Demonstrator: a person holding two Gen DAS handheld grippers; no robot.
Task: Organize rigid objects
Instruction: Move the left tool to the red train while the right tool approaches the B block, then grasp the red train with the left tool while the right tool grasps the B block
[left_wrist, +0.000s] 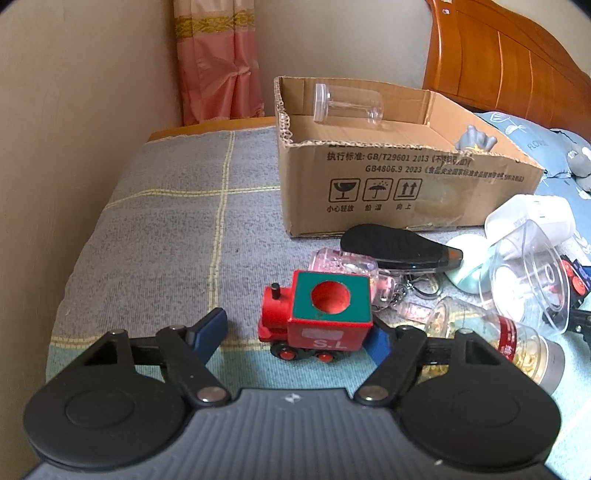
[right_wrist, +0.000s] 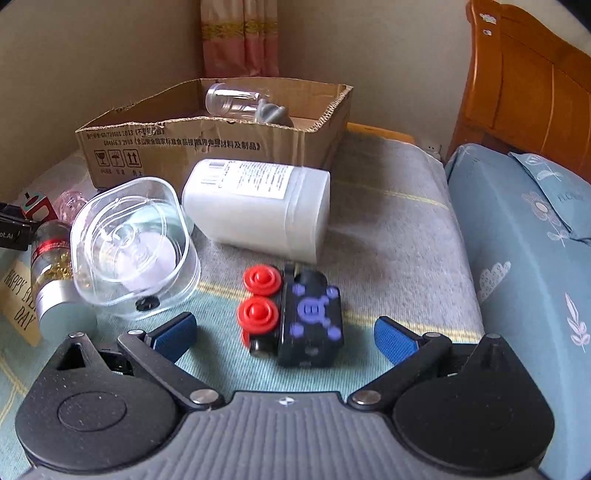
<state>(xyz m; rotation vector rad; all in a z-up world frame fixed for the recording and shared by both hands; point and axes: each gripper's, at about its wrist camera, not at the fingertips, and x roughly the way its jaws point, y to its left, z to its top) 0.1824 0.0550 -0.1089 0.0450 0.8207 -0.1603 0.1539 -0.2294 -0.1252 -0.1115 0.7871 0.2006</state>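
The left gripper (left_wrist: 295, 328) is spread around the red toy train (left_wrist: 314, 317); the right gripper (right_wrist: 284, 332) is spread around the black toy car (right_wrist: 295, 317), both on the bed (left_wrist: 155, 221).

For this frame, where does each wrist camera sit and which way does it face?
Left wrist: low over the bed, facing the cardboard box; left gripper open around the red toy train.
Right wrist: low over the bed, facing the same box from its other side; right gripper open around the black toy.
Shared: box, clear jar inside it, clear container.
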